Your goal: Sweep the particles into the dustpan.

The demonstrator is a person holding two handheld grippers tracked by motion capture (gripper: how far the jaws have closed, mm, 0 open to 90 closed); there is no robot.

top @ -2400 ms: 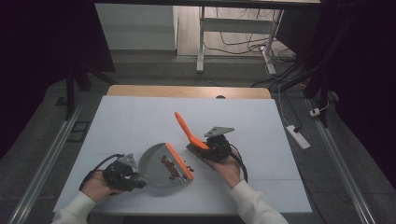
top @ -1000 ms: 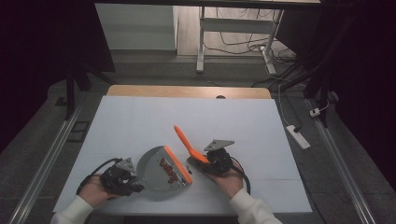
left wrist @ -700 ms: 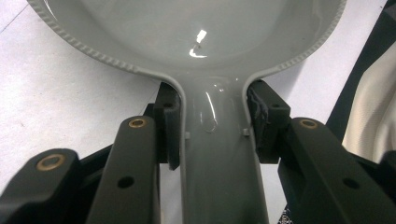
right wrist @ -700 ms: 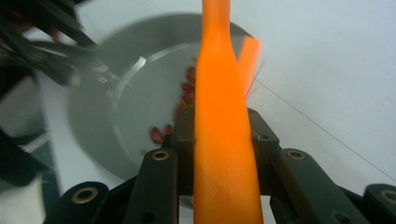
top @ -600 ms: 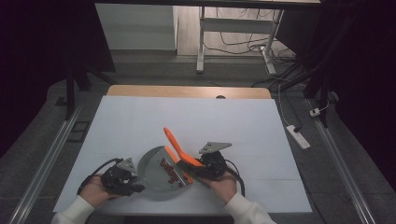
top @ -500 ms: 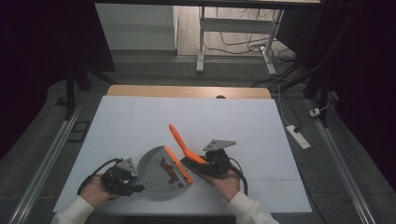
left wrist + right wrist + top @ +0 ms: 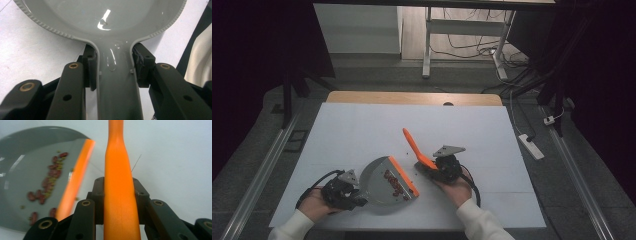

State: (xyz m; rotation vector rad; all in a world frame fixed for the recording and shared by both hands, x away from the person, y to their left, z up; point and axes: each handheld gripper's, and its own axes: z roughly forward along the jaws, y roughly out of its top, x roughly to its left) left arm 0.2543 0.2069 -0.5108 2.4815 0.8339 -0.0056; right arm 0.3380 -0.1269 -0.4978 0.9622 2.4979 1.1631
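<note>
right gripper (image 7: pixel 432 167), jaws clamped on the orange brush (image 7: pixel 414 146), sits right of the dustpan (image 7: pixel 384 182), whose handle the left gripper (image 7: pixel 357 199) clamps; stray beans (image 7: pixel 408 156) lie between, centre frame.

Dustpan (image 7: pixel 112 25): grey glossy plastic, smooth, ribbed rim, orange lip (image 7: pixel 75 177). Brush handle (image 7: pixel 120 190): orange plastic, smooth, semi-matt. Gripper links matt black w/ brass-look rivets. Table (image 7: pixel 362 125): white matt top, wood strip at far edge.

In the right gripper view, the right gripper (image 7: pixel 119 195) clamps both black jaws against the sides of an orange handle (image 7: pixel 119 182) that runs straight up. To the left lies a grey dustpan (image 7: pixel 22 170) with an orange lip (image 7: pixel 75 177); red and green bits (image 7: pixel 48 186) lie scattered inside it.
</note>
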